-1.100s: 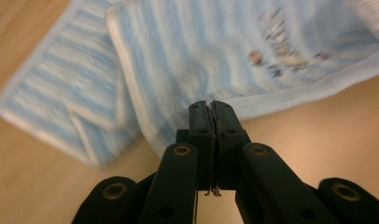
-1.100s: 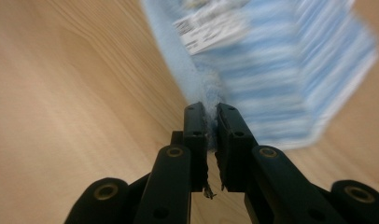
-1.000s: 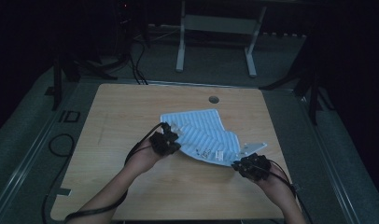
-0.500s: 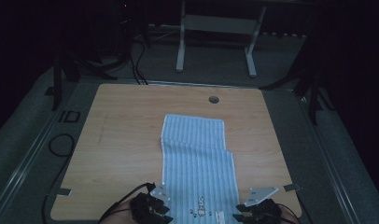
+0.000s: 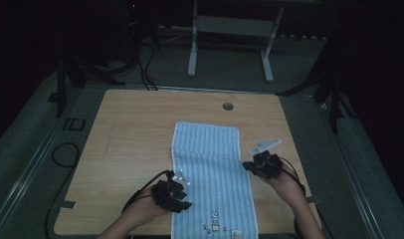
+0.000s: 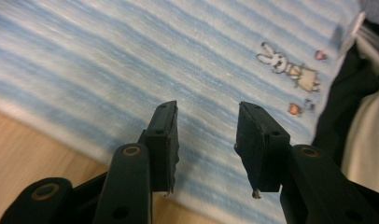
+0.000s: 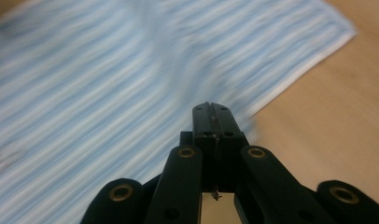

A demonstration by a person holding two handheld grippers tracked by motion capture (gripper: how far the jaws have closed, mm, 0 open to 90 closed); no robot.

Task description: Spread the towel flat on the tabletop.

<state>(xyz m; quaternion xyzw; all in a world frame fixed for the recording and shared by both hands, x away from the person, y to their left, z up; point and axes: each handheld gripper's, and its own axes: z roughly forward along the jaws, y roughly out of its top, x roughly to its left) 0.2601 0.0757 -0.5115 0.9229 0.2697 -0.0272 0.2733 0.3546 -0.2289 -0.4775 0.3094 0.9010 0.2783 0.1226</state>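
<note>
Your striped towel [image 5: 212, 174] lies spread flat on the wooden table [image 5: 130, 129], running lengthwise away from you, its near end at the table's front edge and its far end short of the round hole [image 5: 228, 106] in the tabletop. The near end carries a small rabbit print [image 5: 214, 217], which also turns up in the left gripper view [image 6: 283, 65] toward the upper right, beside a few tiny coloured motifs. Your left gripper [image 5: 177, 196] sits at the towel's left edge, close to that near end; in its own view [image 6: 207, 140] the jaws stand partly apart, having just been opening, and nothing is between the pads (you can see plain blue and white stripes of cloth through the gap). Your right gripper [image 5: 254, 167] is at the towel's right edge, farther up the cloth than the left one, with its grey plate pointing away to the right. In its own view [image 7: 212, 122] the jaws have just been closing and now meet pad to pad, with no cloth pinched between them; the towel [image 7: 131, 84] lies blurred beyond the tips, its white-hemmed corner ending on bare wood at the upper right.
</note>
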